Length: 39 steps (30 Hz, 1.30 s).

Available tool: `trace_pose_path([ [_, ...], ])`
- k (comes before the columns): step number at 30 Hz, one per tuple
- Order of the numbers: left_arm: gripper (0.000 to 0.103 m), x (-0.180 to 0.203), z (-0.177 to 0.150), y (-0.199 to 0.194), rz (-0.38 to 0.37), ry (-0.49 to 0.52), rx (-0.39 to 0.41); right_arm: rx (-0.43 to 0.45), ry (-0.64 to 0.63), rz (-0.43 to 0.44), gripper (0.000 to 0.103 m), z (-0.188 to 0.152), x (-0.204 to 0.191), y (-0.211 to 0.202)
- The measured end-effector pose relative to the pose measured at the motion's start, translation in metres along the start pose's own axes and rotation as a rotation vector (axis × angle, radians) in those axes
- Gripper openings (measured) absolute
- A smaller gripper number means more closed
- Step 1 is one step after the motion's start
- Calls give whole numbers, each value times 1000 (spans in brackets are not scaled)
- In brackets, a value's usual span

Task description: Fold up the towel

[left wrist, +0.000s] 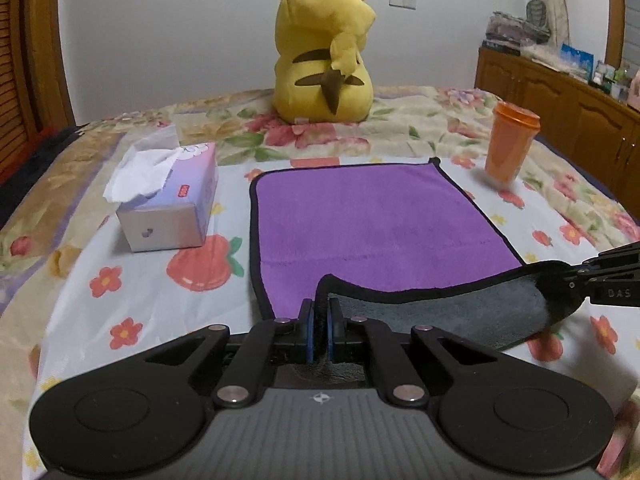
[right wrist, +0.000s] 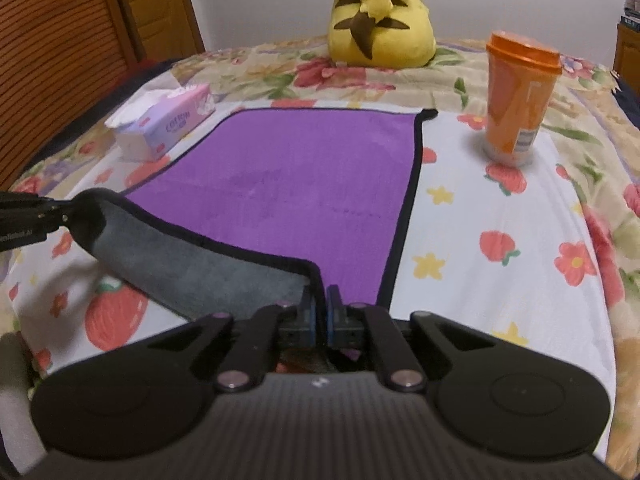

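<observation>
A purple towel with a black hem and grey underside lies flat on the flowered bed sheet; it also shows in the right wrist view. My left gripper is shut on the towel's near left corner. My right gripper is shut on the near right corner and shows at the right edge of the left wrist view. The near edge is lifted between the two grippers, and its grey underside faces me. The left gripper shows at the left edge of the right wrist view.
A tissue box stands left of the towel. An orange lidded cup stands at the towel's far right. A yellow plush toy sits beyond the towel. Wooden cabinets run along the right wall.
</observation>
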<state>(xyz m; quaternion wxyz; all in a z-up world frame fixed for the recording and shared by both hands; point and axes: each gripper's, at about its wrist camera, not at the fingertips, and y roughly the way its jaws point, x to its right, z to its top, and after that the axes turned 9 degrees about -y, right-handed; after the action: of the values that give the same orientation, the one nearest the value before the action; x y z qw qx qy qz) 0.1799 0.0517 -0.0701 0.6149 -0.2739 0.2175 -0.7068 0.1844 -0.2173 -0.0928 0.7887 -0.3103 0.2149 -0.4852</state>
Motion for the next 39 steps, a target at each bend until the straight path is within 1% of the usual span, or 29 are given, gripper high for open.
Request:
trace_pose_path([
  [9, 9, 0, 4, -6, 3, -9, 51, 54, 0, 6, 6, 10, 4, -5],
  [22, 9, 4, 16, -24, -26, -13, 145, 111, -25, 0, 5, 20, 7, -13],
  [28, 9, 7, 20, -21, -24, -7, 162, 143, -50, -6, 5, 25, 5, -15],
  [39, 9, 5, 28, -9, -16, -6, 182, 171, -78, -24, 5, 32, 9, -10],
])
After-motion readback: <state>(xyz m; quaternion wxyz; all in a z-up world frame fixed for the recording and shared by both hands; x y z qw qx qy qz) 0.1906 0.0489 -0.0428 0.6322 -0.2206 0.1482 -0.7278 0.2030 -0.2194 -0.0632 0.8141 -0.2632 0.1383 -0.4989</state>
